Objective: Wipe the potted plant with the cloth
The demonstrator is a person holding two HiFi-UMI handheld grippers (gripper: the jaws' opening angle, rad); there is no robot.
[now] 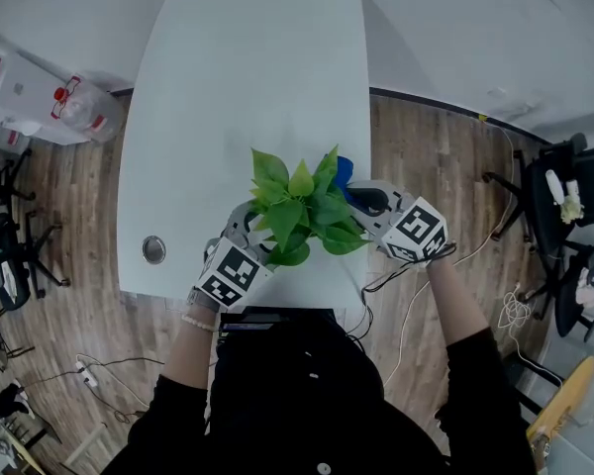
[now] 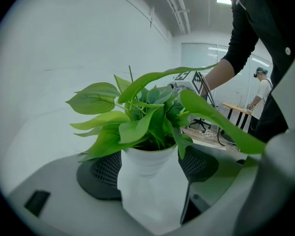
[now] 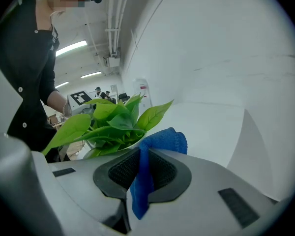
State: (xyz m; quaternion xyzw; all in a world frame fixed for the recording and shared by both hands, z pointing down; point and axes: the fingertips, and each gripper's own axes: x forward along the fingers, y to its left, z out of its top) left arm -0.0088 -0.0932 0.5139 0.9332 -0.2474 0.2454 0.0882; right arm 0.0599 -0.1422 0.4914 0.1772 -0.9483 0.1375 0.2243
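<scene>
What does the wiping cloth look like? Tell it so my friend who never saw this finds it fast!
Start at the big white table; near its front edge stands a potted plant with green leaves. Just right of the leaves, the right claw is shut on the cloth. It is the only bright blue thing there, bunched up right beside all that green.

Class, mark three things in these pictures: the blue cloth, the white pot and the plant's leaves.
blue cloth (image 3: 162, 140): right gripper view, bunched top fold.
white pot (image 2: 147, 171): left gripper view, front wall.
leaves (image 1: 285, 216): head view, central leaf.
</scene>
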